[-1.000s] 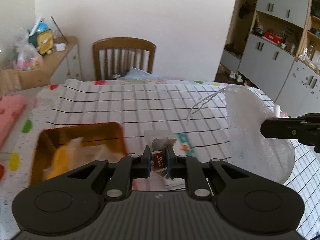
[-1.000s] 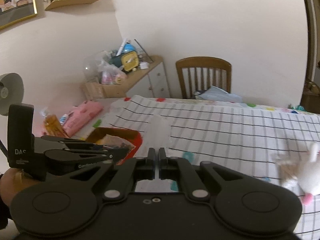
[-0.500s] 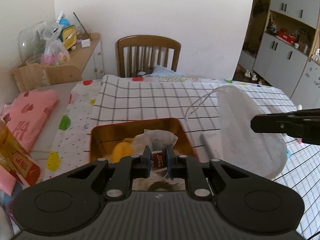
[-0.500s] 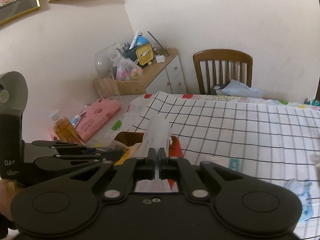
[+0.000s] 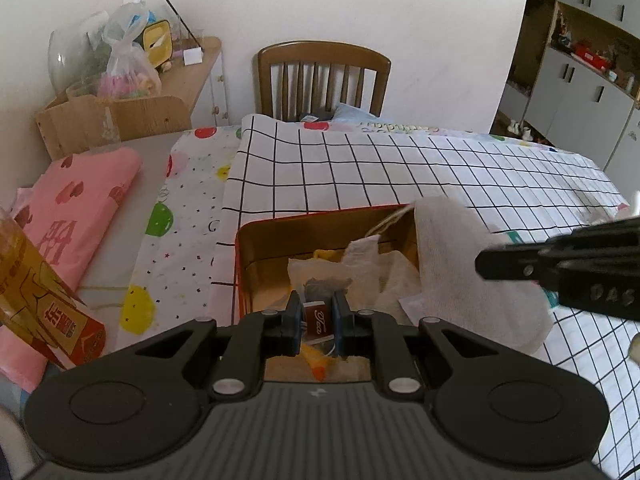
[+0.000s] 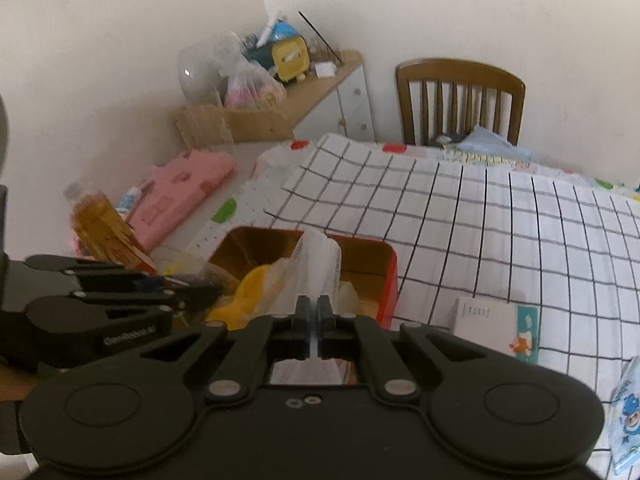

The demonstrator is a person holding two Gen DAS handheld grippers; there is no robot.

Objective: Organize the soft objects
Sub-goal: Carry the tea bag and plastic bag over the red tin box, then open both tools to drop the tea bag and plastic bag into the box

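Observation:
A red tin (image 5: 244,264) with a gold inside stands on the checked tablecloth and holds a yellow soft thing (image 6: 248,292) and crumpled white tissue (image 5: 394,276). My left gripper (image 5: 317,304) hangs over the tin, shut on the brown tag (image 5: 318,325) of a tea bag (image 5: 316,276). My right gripper (image 6: 314,308) is shut on a white mesh pouch (image 6: 316,264), which hangs over the tin's right side. In the left wrist view the right gripper (image 5: 486,266) comes in from the right with the pouch (image 5: 452,252) draped over the rim. The left gripper (image 6: 200,286) shows at the left of the right wrist view.
A bottle of amber drink (image 5: 28,280) and a pink bag (image 5: 76,196) lie left of the tin. A tissue pack (image 6: 496,328) and a blue cartoon packet (image 6: 628,408) lie on the cloth to the right. A wooden chair (image 5: 324,76) stands at the far edge.
Both grippers have travelled left with their loads. The tin, earlier off to the left, now lies right under the left gripper, and the pouch now hangs over its right rim.

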